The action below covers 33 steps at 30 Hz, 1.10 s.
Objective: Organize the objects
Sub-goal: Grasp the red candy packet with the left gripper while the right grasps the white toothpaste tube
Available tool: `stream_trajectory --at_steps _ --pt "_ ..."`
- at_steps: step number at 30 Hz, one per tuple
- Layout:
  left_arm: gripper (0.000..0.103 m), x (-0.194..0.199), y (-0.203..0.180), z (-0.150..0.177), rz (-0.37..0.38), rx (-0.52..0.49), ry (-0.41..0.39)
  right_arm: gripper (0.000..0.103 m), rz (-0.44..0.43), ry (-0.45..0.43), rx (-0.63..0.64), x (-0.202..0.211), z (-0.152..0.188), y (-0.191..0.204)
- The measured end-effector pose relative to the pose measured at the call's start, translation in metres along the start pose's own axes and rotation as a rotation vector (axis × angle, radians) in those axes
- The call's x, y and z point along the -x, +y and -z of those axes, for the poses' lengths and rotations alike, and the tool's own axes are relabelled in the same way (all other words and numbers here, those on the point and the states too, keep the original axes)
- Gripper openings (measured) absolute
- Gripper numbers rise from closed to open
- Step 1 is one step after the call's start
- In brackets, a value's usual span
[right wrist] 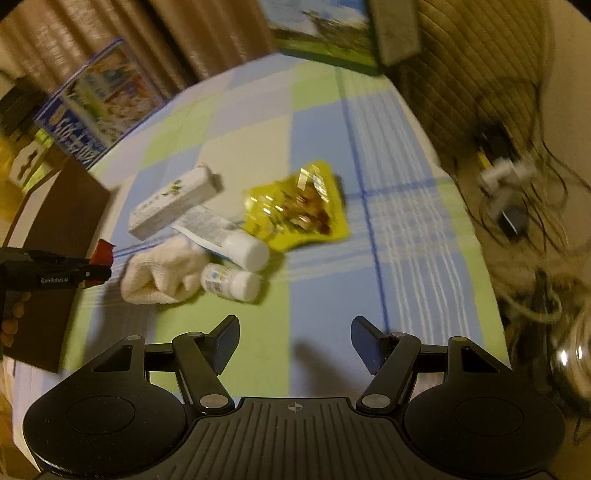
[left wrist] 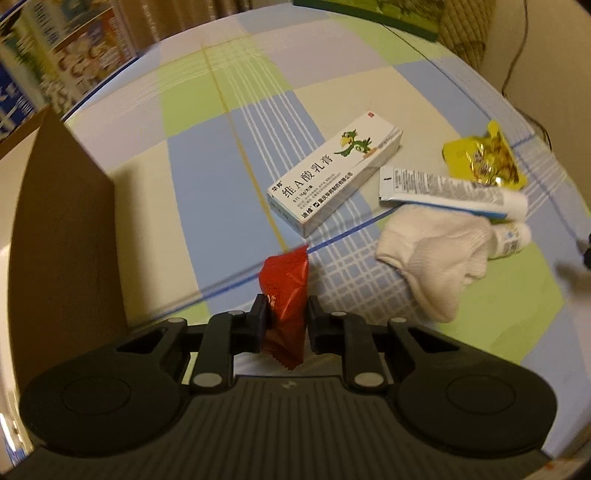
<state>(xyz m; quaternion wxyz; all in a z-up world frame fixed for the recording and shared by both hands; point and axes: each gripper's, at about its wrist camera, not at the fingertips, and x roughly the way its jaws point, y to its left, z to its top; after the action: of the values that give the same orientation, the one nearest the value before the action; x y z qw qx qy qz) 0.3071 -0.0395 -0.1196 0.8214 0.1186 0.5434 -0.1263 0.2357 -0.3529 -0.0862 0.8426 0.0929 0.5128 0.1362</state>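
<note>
My left gripper [left wrist: 286,314] is shut on a red snack packet [left wrist: 284,291] and holds it above the checked bedsheet, right of a brown cardboard box [left wrist: 62,236]. On the sheet lie a white medicine carton [left wrist: 332,173], a white tube [left wrist: 454,192], a white sock [left wrist: 436,254], a small white bottle [left wrist: 511,238] and a yellow snack packet [left wrist: 484,155]. My right gripper [right wrist: 293,339] is open and empty, above the sheet in front of the sock [right wrist: 162,273], bottle [right wrist: 231,282], tube [right wrist: 229,236], yellow packet [right wrist: 299,206] and carton [right wrist: 173,203]. The left gripper with the red packet [right wrist: 101,253] shows at the left.
The cardboard box [right wrist: 59,258] stands at the sheet's left edge. A colourful blue-edged carton [right wrist: 99,103] and a green-framed picture [right wrist: 325,33] lie at the far side. Cables and a plug [right wrist: 506,177] lie right of the bed.
</note>
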Motion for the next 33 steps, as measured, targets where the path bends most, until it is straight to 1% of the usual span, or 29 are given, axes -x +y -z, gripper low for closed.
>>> stream_trajectory --at_steps 3,5,6,8,13,17,20,23,27,33 --pt "0.017 0.012 0.001 0.003 0.032 0.086 -0.02 0.062 -0.013 -0.021 0.08 -0.006 -0.007 0.011" --pt "0.017 0.02 0.001 0.007 0.064 0.148 -0.032 0.055 -0.032 -0.034 0.123 -0.01 -0.011 0.016" --pt "0.017 0.023 0.002 0.01 0.075 0.176 -0.036 0.053 -0.044 -0.039 0.146 -0.013 -0.014 0.018" --pt "0.017 0.027 0.002 0.015 0.081 0.214 -0.039 0.049 -0.065 -0.044 0.185 -0.017 -0.019 0.022" --pt "0.017 0.035 0.008 0.026 0.076 0.283 -0.034 0.043 -0.103 -0.042 0.289 -0.033 -0.03 0.03" --pt "0.016 0.037 0.012 0.033 0.051 0.307 -0.024 0.043 -0.108 -0.028 0.378 -0.053 -0.037 0.037" --pt "0.016 0.039 0.013 0.037 0.046 0.324 -0.026 0.043 -0.115 -0.006 0.417 -0.068 -0.046 0.041" --pt "0.016 0.04 0.013 0.039 0.044 0.338 -0.028 0.043 -0.115 0.035 0.464 -0.083 -0.054 0.047" --pt "0.016 0.037 0.012 0.044 0.041 0.347 -0.012 0.043 -0.113 0.064 0.525 -0.098 -0.06 0.058" --pt "0.016 0.024 0.008 0.053 0.034 0.352 0.025 0.043 -0.128 0.104 0.525 -0.118 -0.066 0.06"
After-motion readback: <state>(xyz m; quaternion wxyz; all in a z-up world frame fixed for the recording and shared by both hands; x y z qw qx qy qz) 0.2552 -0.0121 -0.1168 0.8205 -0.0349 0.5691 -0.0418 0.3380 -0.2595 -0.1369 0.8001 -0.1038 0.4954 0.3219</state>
